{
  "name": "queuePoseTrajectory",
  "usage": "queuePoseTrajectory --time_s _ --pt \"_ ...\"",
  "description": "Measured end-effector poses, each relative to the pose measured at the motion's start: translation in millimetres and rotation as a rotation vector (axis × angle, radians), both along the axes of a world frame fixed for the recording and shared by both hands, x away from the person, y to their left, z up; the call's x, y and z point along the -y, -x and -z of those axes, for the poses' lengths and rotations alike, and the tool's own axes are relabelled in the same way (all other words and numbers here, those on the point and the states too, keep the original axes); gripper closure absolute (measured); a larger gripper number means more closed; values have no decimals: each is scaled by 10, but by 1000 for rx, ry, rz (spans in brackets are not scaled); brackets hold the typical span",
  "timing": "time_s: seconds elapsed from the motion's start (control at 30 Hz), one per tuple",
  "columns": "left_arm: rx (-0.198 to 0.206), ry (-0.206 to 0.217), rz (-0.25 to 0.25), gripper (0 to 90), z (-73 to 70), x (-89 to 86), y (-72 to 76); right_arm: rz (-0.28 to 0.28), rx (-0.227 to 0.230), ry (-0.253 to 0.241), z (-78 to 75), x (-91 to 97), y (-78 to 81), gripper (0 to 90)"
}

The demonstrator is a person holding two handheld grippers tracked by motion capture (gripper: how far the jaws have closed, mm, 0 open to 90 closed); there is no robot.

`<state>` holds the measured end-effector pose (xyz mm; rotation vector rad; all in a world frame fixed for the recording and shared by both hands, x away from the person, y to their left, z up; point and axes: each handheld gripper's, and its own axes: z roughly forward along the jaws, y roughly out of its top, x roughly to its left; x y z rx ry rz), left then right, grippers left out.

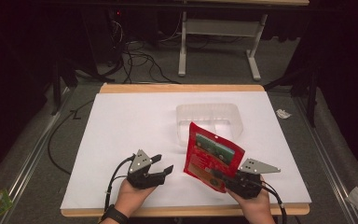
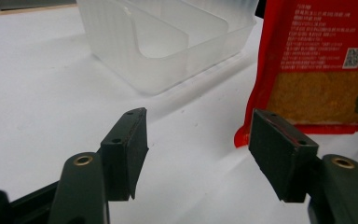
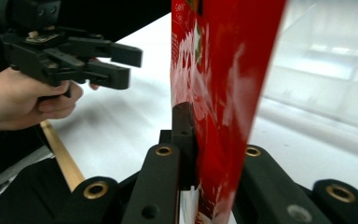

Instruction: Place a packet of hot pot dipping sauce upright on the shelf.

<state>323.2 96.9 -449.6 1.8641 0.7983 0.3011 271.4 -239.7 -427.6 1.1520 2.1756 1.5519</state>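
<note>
Both tongs sit low at the near edge of my white table (image 1: 121, 130). My right gripper (image 1: 224, 177), at about five o'clock, has its jaws pinched tight on the lower edge of the red pouch (image 1: 213, 156), which stands upright, clear of the tabletop. My left gripper (image 1: 164, 169), at seven o'clock, gapes wide with nothing between its pads (image 2: 129, 149). At twelve o'clock from the pouch sits the clear plastic tub (image 1: 209, 119).
</note>
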Motion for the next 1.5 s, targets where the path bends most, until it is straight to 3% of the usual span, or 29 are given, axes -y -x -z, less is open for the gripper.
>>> queuePoseTrajectory --time_s 0.2,0.37,0.5,0.57,0.7,0.87,1.17,1.5 --pt "1 -21 -40 351 -107 -195 84 42 30 4 -36 126 -13 850" --pt "-22 -73 -78 349 -43 -395 148 62 44 8 -60 207 -39 850" --pt "-8 3 -119 342 -113 -475 76 85 56 4 -85 276 -53 850" --pt "1 -8 -128 340 -96 -485 42 97 61 8 -98 314 -66 850" --pt "-35 -33 -110 332 -35 -479 -9 136 64 2 -114 412 -87 850" --pt "-15 -16 -115 329 -64 -492 -16 182 71 2 -127 544 -90 850" --pt "-7 -41 -91 329 -39 -461 -25 279 91 1 -180 804 -114 850" --pt "-3 -44 -83 329 -46 -445 -24 342 116 -10 -212 1009 -93 850"
